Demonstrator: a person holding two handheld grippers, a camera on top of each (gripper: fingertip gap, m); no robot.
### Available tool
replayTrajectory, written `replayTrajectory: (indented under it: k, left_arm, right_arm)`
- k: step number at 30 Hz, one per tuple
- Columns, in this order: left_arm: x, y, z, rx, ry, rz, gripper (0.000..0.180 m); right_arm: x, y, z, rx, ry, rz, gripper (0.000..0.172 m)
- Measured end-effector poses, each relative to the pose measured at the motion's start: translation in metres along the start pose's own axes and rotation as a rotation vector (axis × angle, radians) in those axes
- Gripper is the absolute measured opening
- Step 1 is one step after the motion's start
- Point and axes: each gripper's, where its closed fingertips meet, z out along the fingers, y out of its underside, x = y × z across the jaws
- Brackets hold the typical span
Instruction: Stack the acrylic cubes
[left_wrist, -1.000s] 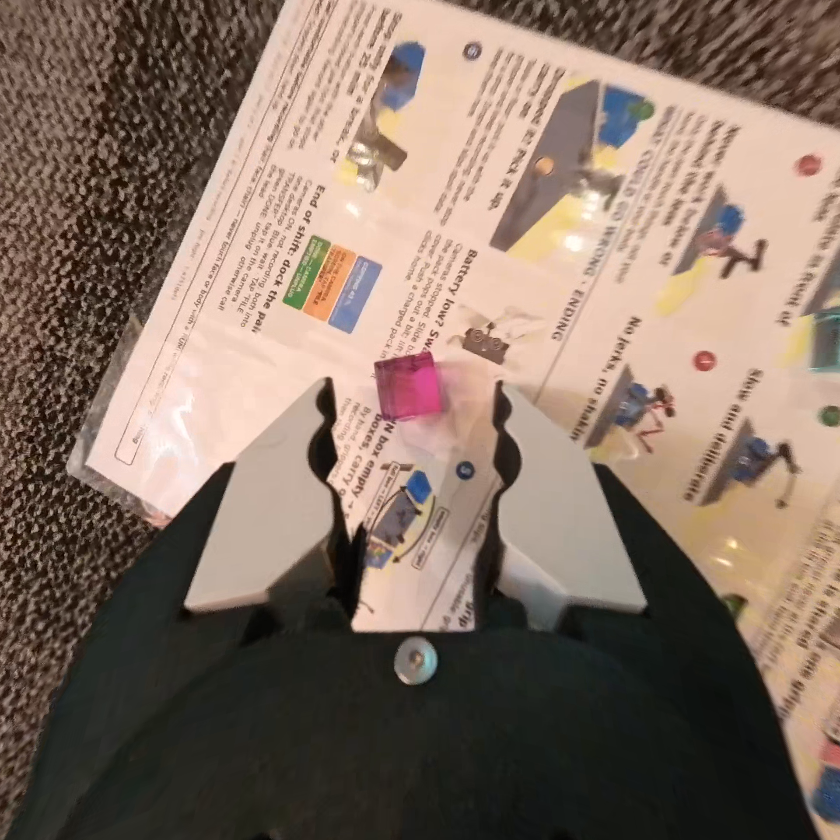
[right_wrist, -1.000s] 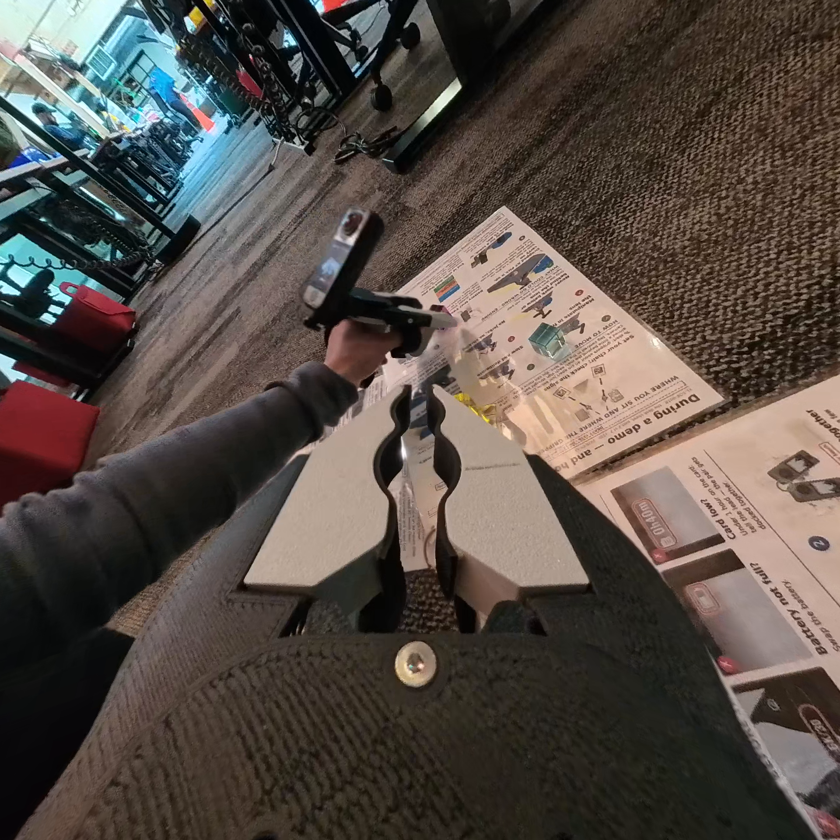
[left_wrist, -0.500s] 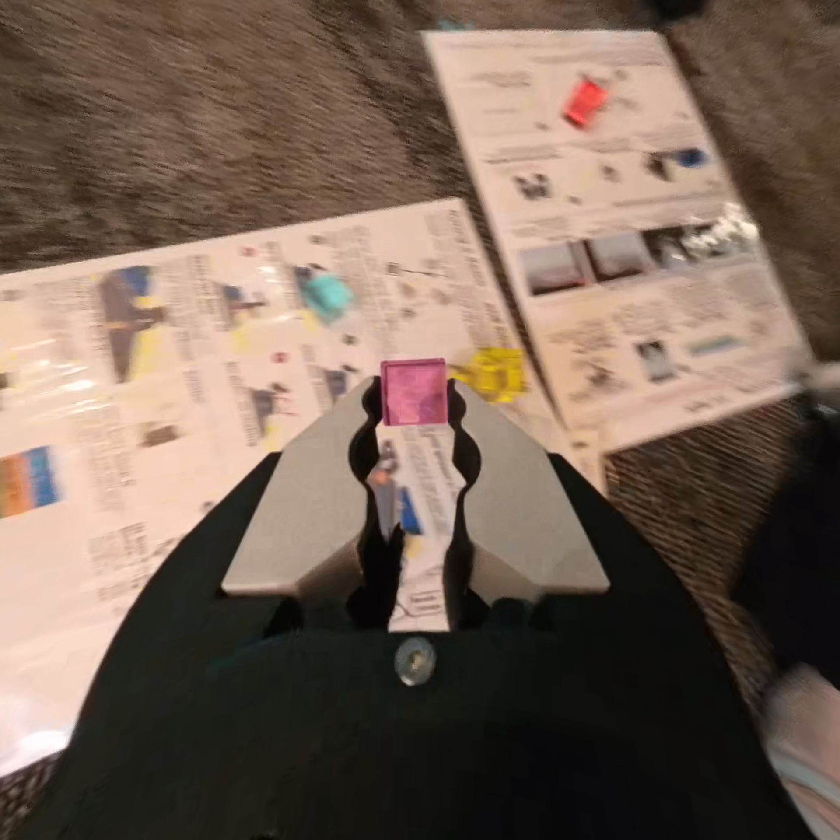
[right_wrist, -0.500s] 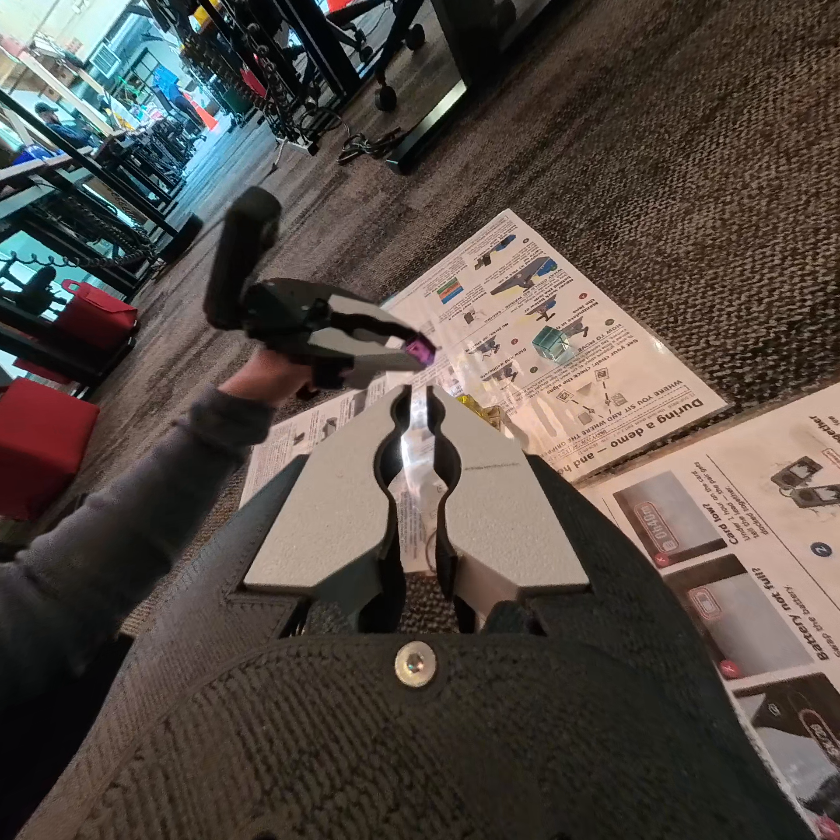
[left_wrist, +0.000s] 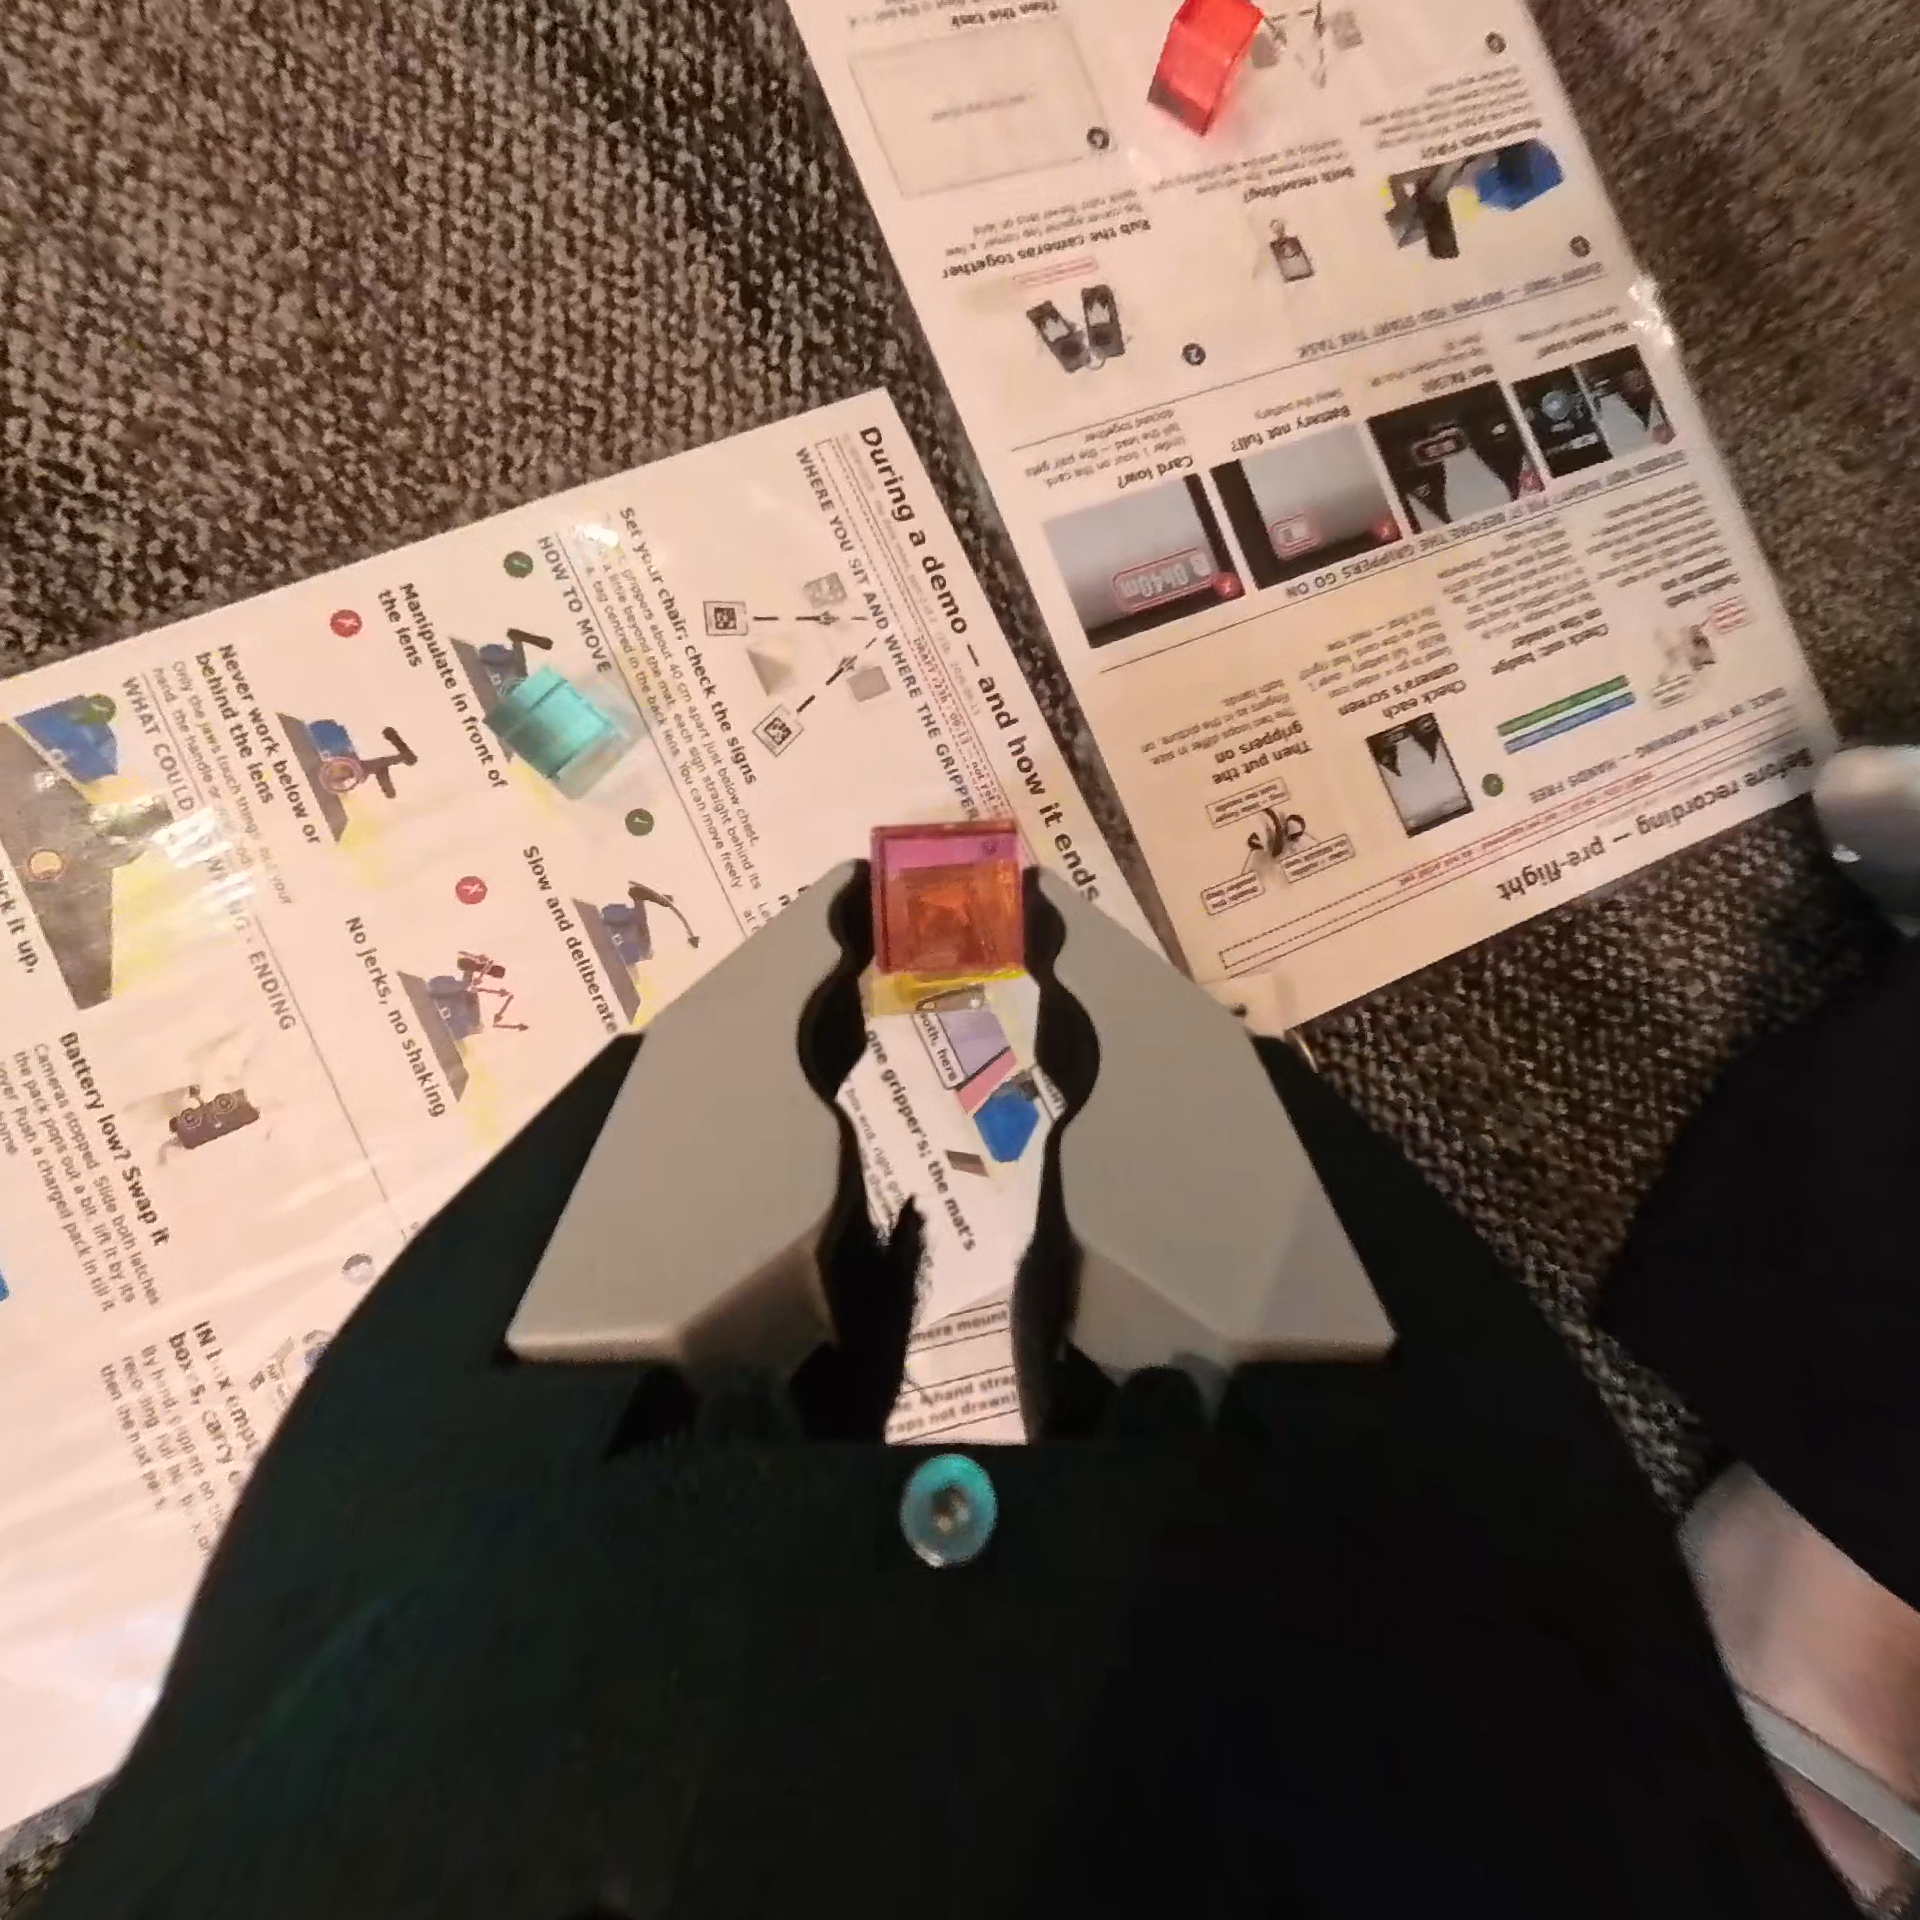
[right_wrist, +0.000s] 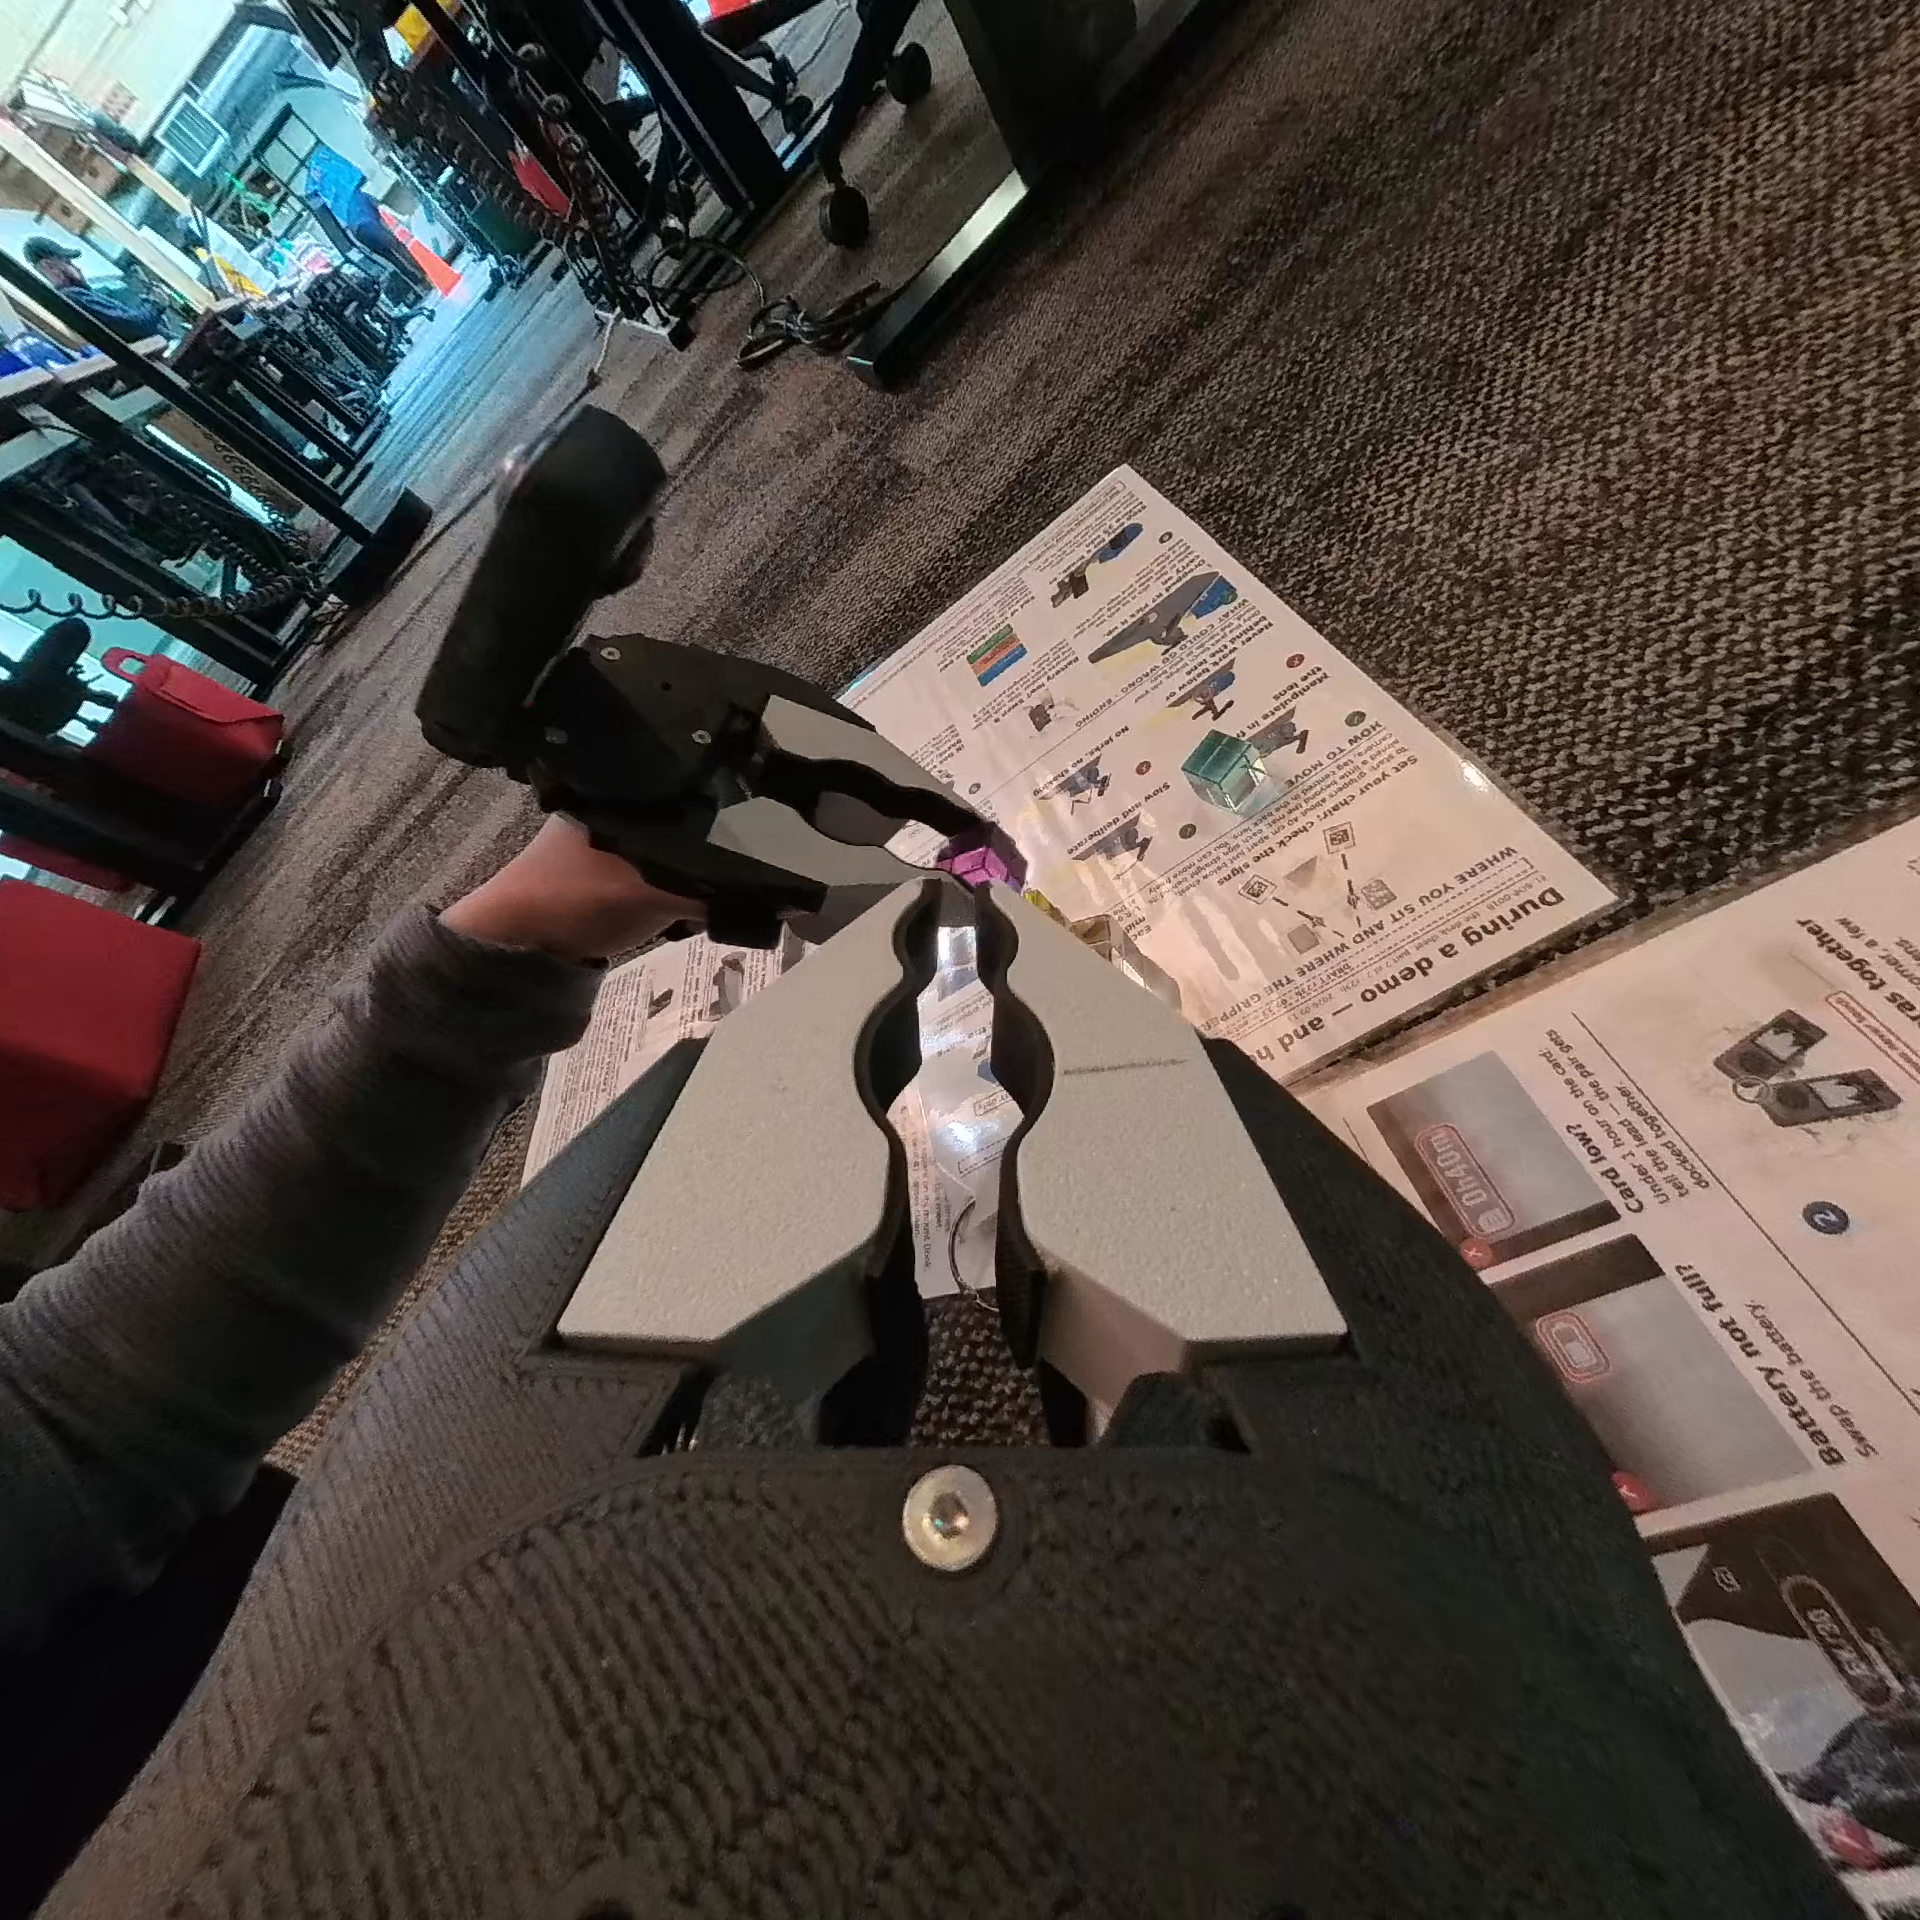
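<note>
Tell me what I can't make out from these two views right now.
- Yellow cube: left wrist view, mostly hidden under the held magenta cube.
- Red cube: cut off by the top edge.
- Magenta cube in the right wrist view: partly hidden by both grippers' jaws.
- Right gripper: whether its tips touch is unclear.

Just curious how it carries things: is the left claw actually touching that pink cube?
Touching. The left wrist view shows the pink cube clamped at the left claw's tips, both grey fingers pressed against its sides.
</note>
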Motion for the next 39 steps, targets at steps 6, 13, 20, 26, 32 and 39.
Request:
replayTrajectory:
  k: [6,13,20,26,32,39]
  left_arm:
    - [-0.001,0.006,0.005,-0.021,-0.002,-0.002,0.027]
    - [0.001,0.007,0.009,-0.038,-0.002,0.019,0.027]
    - [0.009,0.001,0.004,-0.009,0.040,0.042,0.080]
    - [-0.022,-0.058,-0.030,0.333,0.085,-0.240,0.073]
    - [-0.097,-0.016,0.043,-0.264,-0.119,-0.691,0.082]
    - [-0.104,0.012,0.091,-0.595,-0.176,-0.743,0.058]
  right_arm:
    - [0.000,0.001,0.001,-0.008,0.000,-0.003,0.005]
    - [0.001,0.003,0.002,-0.013,0.003,-0.002,0.005]
    - [0.004,-0.002,-0.001,0.010,0.023,0.002,0.008]
    - [0.001,-0.027,-0.016,0.134,0.021,0.027,0.011]
    - [0.000,-0.044,-0.033,0.216,0.015,0.028,0.010]
    - [-0.001,-0.052,-0.040,0.255,-0.037,0.086,0.009]
